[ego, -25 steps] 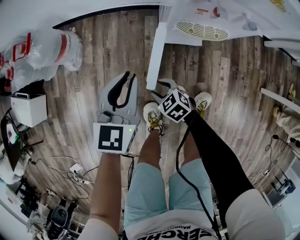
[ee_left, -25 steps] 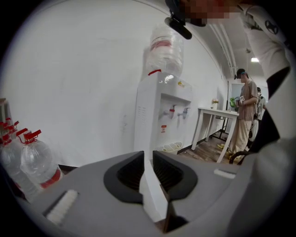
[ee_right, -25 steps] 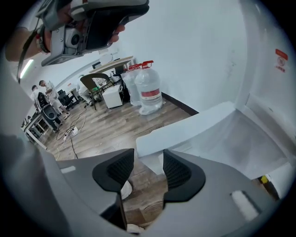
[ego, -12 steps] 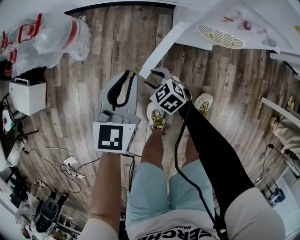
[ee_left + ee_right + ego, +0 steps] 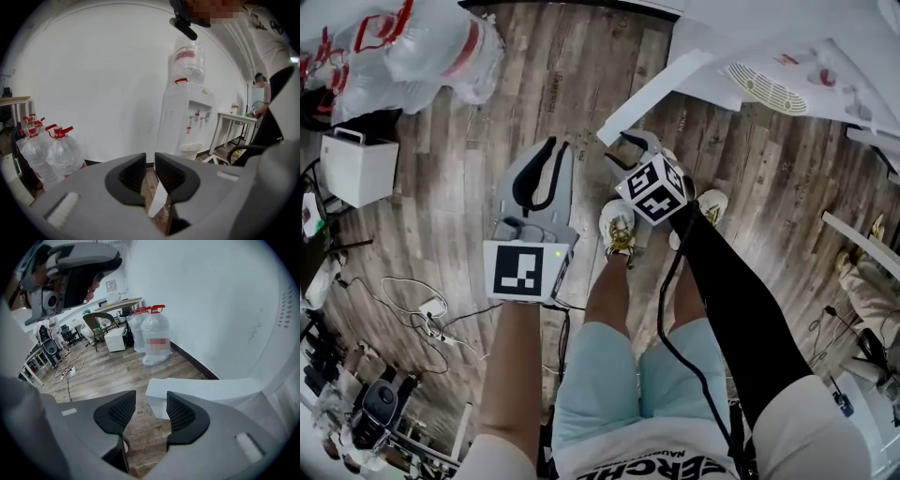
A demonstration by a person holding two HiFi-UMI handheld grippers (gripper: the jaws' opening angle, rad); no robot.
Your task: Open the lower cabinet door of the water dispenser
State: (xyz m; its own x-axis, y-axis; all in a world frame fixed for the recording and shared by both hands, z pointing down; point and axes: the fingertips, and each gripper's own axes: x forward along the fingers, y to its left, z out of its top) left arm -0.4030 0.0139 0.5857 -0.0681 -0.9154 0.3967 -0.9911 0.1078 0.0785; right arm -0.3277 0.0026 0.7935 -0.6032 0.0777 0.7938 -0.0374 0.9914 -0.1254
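Right gripper view showed the right gripper [image 5: 151, 397] gaping beside the cabinet door [image 5: 211, 387] corner, left gripper [image 5: 150, 157] nearly closed; unheld, the door might swing back

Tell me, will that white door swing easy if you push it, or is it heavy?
Probably easy: the door looks like a thin flat panel, already swung out from the dispenser, so it likely turns on hinges. It seems stiff, not floppy; its edge runs straight. Its smooth face might slip in the right gripper.
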